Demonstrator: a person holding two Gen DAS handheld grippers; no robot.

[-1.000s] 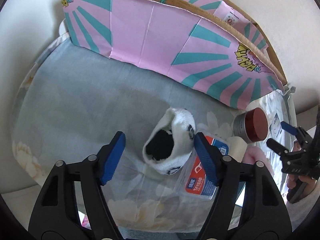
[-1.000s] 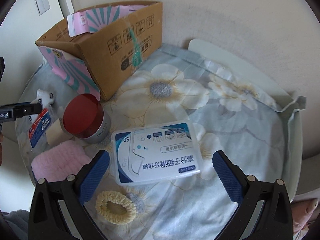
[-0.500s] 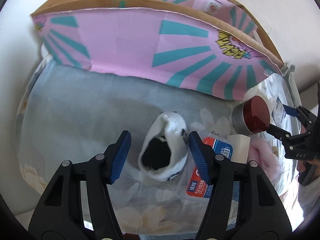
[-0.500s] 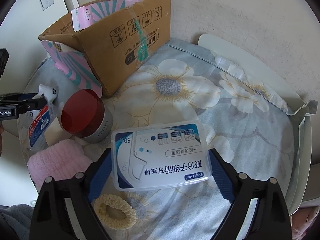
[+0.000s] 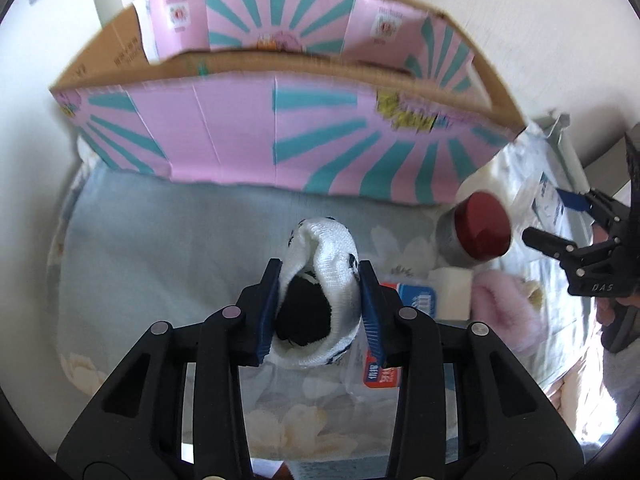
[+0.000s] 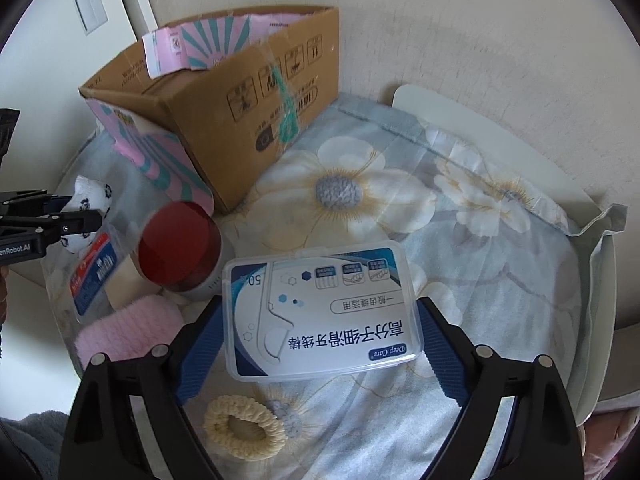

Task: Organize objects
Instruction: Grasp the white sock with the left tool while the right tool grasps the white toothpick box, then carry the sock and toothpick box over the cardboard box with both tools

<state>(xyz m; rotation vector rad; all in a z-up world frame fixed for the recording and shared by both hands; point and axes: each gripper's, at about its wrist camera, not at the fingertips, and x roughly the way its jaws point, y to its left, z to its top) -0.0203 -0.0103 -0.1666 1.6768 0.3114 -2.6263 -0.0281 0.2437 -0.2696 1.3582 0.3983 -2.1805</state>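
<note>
A white sock (image 5: 324, 248) with dark marks and a dark opening sits between the blue pads of my left gripper (image 5: 320, 268). The jaws are closing and both pads press its sides. It hangs just above the floral cloth (image 5: 160, 264), in front of the pink-and-teal flap of a cardboard box (image 5: 224, 132). My right gripper (image 6: 320, 308) is shut on a clear flat floss pick box (image 6: 320, 312), one pad at each short end. The right wrist view shows the sock (image 6: 90, 196) and the left gripper (image 6: 76, 212) at the far left.
Beside the cardboard box (image 6: 240, 92) stands a jar with a red lid (image 6: 180, 242). Near it lie a red-and-blue packet (image 6: 96, 276), a pale block (image 5: 450, 292) and a pink fluffy cloth (image 6: 128, 332). A cream scrunchie (image 6: 244, 428) lies under the right gripper.
My left jaws have come together onto the sock and risen with it toward the cardboard box. The right jaws have narrowed onto the floss pick box, which now moves with them.
</note>
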